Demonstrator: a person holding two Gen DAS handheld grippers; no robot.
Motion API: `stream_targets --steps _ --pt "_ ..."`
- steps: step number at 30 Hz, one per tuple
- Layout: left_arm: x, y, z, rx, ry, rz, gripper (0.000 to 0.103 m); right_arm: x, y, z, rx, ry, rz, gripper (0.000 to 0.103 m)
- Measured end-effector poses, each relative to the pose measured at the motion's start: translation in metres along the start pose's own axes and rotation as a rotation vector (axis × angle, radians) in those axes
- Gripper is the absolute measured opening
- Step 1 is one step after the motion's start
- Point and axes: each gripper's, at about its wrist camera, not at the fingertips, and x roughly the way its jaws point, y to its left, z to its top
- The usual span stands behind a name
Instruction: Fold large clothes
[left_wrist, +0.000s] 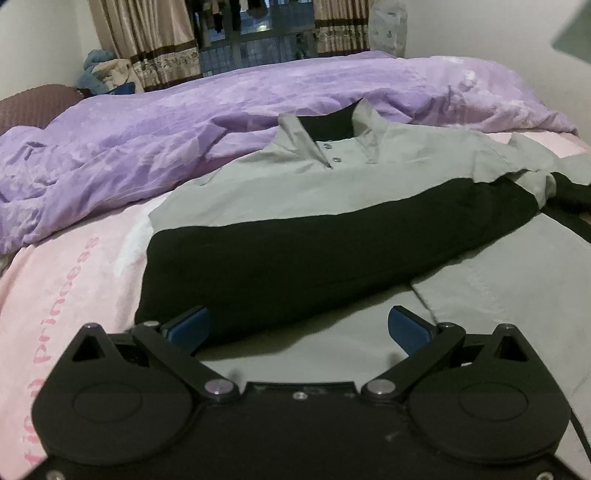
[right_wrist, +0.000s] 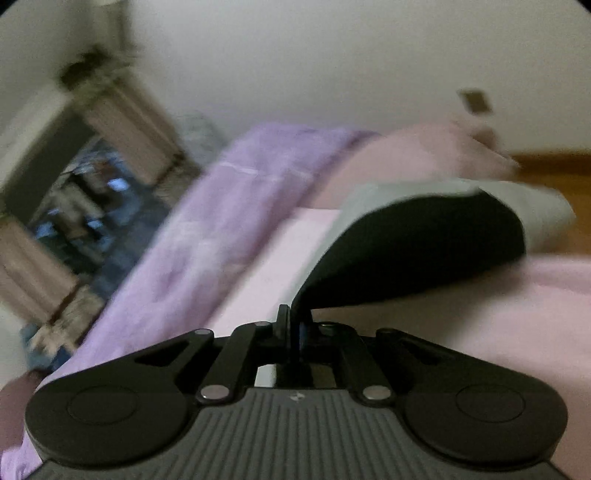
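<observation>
The right gripper (right_wrist: 291, 325), clenched on the shirt's (left_wrist: 332, 206) black fabric, lifts it off the bed (right_wrist: 535, 314); the released left gripper (left_wrist: 299, 328) hovers at the shirt's near hem.

Black gripper (left_wrist: 298, 328), blue pads (left_wrist: 190, 326), silver screws

My right-wrist view is smeared: the window (right_wrist: 85, 206) and curtains (right_wrist: 122, 110) are only streaks. The shirt's (right_wrist: 413, 243) far sleeve blurs. In my left-wrist view the shirt (left_wrist: 332, 229) runs off the right edge, and the pink sheet's (left_wrist: 55, 295) lettering is cut off.
</observation>
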Motion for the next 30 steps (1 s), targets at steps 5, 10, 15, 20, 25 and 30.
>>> stream_targets --steps 5,10,15,20,25,30 --pt "-0.001 -0.008 0.000 0.017 -0.004 -0.010 0.103 -0.002 0.064 -0.038 -0.124 0.087 0.212 0.003" --pt "-0.004 -0.010 0.000 0.021 -0.007 -0.019 0.103 0.042 0.086 -0.102 -0.219 0.272 0.131 0.007" --pt "-0.004 -0.008 -0.001 0.028 -0.005 -0.015 0.103 0.051 0.073 -0.117 -0.203 0.375 0.133 0.041" --pt "-0.003 -0.010 0.001 0.024 -0.006 0.003 0.103 0.009 0.057 -0.083 -0.145 0.361 0.174 0.085" --pt "-0.004 -0.012 -0.003 0.027 -0.002 0.009 0.103 0.000 -0.018 -0.054 0.098 0.264 -0.039 0.085" --pt "-0.005 -0.016 -0.006 0.056 0.005 0.014 0.103 0.014 -0.072 -0.039 0.436 0.189 0.062 0.080"
